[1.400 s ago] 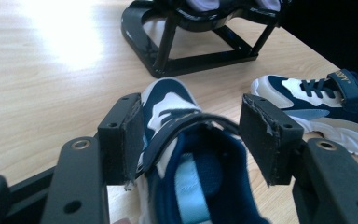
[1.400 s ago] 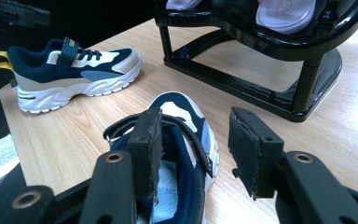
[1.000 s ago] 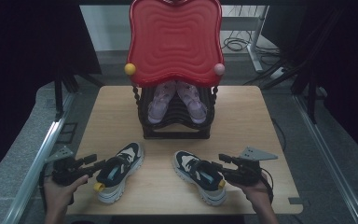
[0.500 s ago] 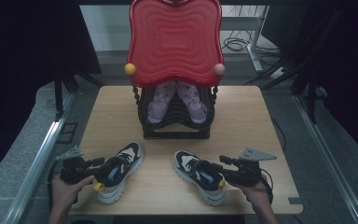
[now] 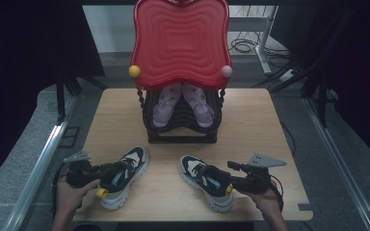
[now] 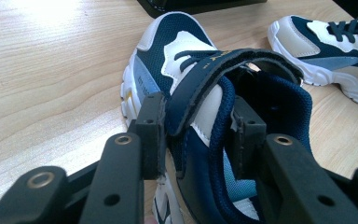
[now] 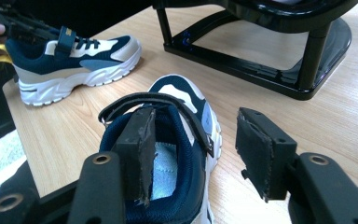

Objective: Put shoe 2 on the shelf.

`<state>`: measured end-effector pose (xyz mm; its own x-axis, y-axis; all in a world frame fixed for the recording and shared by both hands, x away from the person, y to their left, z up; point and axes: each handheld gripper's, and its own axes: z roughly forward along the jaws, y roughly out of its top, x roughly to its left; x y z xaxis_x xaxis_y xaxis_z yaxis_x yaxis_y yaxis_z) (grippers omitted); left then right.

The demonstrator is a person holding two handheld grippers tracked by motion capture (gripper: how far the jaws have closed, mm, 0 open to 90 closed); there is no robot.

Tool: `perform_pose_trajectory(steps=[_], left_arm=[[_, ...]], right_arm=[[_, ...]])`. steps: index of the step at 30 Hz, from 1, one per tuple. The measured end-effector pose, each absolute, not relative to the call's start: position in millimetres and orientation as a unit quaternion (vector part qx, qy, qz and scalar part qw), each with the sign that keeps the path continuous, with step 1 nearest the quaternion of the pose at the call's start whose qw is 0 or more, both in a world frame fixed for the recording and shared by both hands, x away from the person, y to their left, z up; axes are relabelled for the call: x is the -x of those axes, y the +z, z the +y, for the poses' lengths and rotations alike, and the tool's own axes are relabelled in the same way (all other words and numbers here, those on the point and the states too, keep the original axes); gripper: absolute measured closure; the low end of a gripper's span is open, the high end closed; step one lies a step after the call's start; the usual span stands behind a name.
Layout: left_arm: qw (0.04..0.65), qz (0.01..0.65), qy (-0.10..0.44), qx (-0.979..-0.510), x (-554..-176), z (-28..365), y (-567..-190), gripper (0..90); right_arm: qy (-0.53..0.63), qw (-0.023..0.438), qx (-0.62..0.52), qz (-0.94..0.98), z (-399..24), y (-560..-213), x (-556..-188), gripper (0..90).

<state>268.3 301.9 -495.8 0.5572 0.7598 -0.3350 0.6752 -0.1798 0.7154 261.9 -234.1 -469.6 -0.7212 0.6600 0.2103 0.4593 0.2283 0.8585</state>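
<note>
Two navy-and-white sneakers lie on the wooden table (image 5: 250,120). My left gripper (image 5: 115,172) (image 6: 196,130) reaches into the left sneaker (image 5: 125,175) (image 6: 191,60). One jaw is outside and one inside the opening. The jaws have just been closing, and both pads now touch its strap and padded side wall. My right gripper (image 5: 228,185) (image 7: 193,140) stands open at the right sneaker (image 5: 204,180) (image 7: 177,140). Its jaws have just been opening. One jaw is inside the opening, and the other stands clear of the outer side.
A black shoe rack (image 5: 183,130) with a red wavy top (image 5: 180,43) stands at the middle back and holds a pair of pink shoes (image 5: 166,103). Its base (image 7: 261,70) lies just beyond the right sneaker. Metal rails run along both sides of the table.
The left gripper has slid a little toward the left sneaker and its jaws have narrowed onto the shoe's side. The right hand has stayed put.
</note>
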Motion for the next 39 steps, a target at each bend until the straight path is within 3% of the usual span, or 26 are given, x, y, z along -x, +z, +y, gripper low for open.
perform_pose_trajectory(steps=[8,23,39], left_arm=[[0.431,0.476,0.056,-0.765,-267,299,-495,65.2],[0.424,0.489,0.072,-0.759,-263,294,-494,66.1],[0.424,0.491,0.072,-0.758,-263,294,-494,66.0]], right_arm=[[0.484,0.066,-0.326,0.809,-219,-471,-277,43.1],[0.454,0.024,-0.319,0.831,-204,-472,-298,51.7],[0.427,0.010,-0.334,0.841,-205,-481,-302,58.4]])
